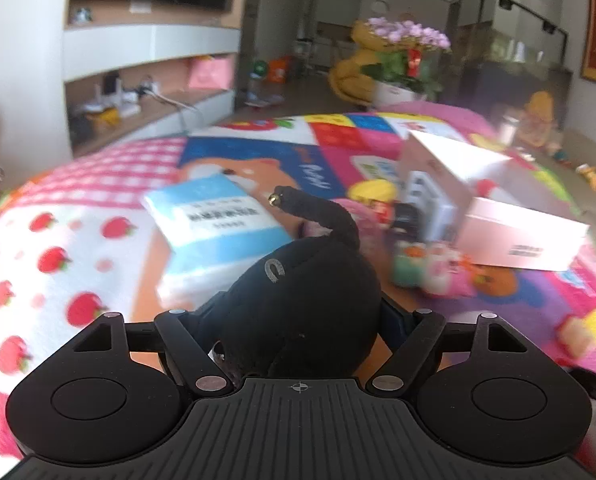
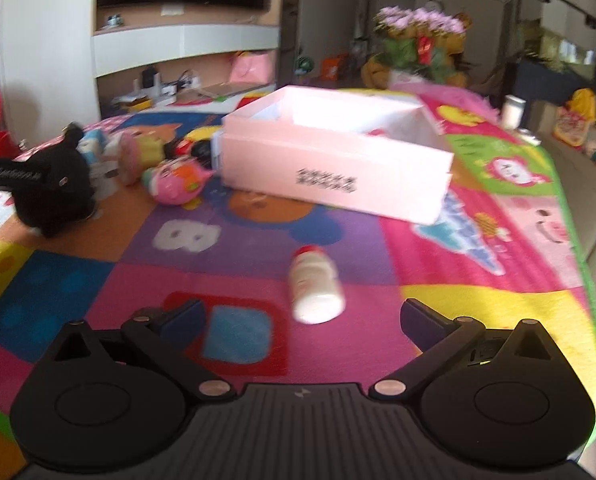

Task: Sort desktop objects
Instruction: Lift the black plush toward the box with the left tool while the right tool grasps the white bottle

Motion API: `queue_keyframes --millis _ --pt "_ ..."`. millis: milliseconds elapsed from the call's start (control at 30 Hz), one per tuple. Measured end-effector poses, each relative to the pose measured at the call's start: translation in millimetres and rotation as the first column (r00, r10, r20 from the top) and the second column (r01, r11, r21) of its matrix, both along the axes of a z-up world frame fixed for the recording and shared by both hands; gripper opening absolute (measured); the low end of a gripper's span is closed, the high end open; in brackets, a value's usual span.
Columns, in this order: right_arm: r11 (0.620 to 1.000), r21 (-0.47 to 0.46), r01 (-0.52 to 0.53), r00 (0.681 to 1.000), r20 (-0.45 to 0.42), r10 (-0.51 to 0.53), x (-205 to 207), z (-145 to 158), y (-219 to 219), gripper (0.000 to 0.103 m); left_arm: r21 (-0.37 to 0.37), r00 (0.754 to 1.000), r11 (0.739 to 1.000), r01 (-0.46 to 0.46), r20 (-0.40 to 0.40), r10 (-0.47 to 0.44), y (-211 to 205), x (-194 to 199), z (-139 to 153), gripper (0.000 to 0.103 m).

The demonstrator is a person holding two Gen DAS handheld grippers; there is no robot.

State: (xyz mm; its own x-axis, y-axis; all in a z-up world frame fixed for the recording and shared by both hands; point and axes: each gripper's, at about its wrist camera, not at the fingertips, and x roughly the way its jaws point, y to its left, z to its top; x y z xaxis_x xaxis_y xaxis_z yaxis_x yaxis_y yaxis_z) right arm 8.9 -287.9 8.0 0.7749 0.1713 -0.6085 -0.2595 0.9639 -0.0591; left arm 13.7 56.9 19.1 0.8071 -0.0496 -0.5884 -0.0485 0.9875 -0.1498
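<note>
My left tongs (image 1: 298, 320) are clamped on the black plush toy (image 1: 306, 304) near the surface's left edge. My right tongs (image 2: 302, 320) gape empty over the white bottle (image 2: 316, 290), lying at mid-surface before the pink box (image 2: 338, 168).

Bare mat (image 2: 478, 312) lies open beside the white bottle (image 2: 316, 288); the pink box (image 2: 334, 172) and toy cluster (image 2: 174, 176) block beyond.
</note>
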Motion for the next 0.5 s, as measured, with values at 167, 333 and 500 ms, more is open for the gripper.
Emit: queue_keyframes --millis 167,333,500 --pt "0.997 -0.052 0.058 0.998 -0.029 -0.06 11 1 -11 0.074 -0.055 0.995 0.993 0.105 0.006 -0.104 -16 -16 5 0.083" --pt "0.971 -0.178 0.161 0.987 0.051 -0.154 11 4 -17 0.074 -0.065 0.992 0.99 0.122 -0.006 -0.123 -21 -21 -2 0.086" --pt "0.995 -0.018 0.102 0.995 -0.007 -0.102 14 10 -24 0.074 -0.079 0.993 0.99 0.118 -0.013 -0.119 -20 -23 -2 0.089"
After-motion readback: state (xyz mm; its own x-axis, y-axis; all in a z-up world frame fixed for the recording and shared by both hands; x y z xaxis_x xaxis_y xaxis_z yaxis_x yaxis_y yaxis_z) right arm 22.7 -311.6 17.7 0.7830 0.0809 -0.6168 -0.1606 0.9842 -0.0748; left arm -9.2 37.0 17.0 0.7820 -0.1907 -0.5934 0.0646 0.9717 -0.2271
